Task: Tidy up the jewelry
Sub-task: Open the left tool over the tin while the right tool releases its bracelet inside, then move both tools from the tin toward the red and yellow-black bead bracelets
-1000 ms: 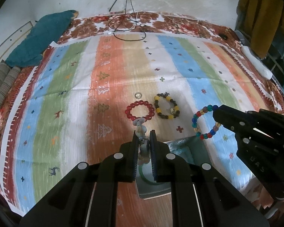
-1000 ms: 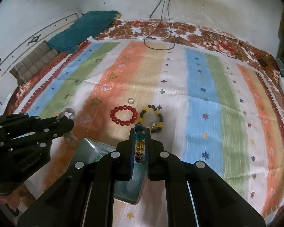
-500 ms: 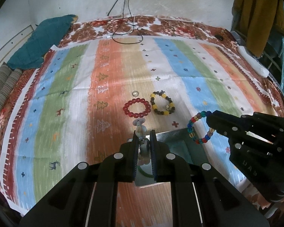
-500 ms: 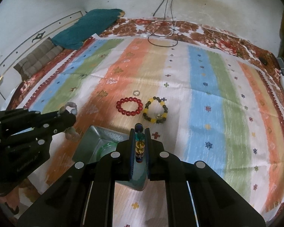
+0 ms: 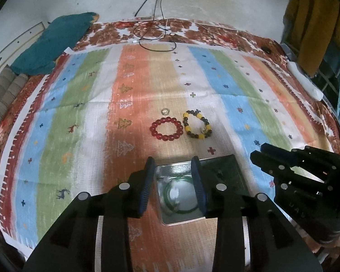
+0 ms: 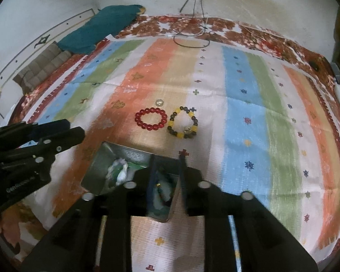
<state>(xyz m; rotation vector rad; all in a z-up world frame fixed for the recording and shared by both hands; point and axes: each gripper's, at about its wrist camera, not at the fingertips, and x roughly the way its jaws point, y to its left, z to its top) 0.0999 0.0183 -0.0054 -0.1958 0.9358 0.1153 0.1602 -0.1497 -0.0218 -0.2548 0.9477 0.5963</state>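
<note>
Both tools hanging over a metal tin [image 5: 219,165] near the front edge of the striped cloth [image 5: 56,122]: left gripper [image 5: 173,181] spread wide with nothing between its fingers, right gripper [image 6: 166,176] also parted and empty above the right part of the tin. Inside the tin, a green bangle [image 5: 181,209] with a pale whitish bracelet [image 5: 174,192] on it, plus some blurred beads seen between the right fingers. Farther out on the cloth, a red bead bracelet [image 5: 166,128] just left of a yellow-and-dark bead bracelet [image 5: 198,127], apart though close, and a small clear ring [image 5: 165,111] just beyond the red one.
</note>
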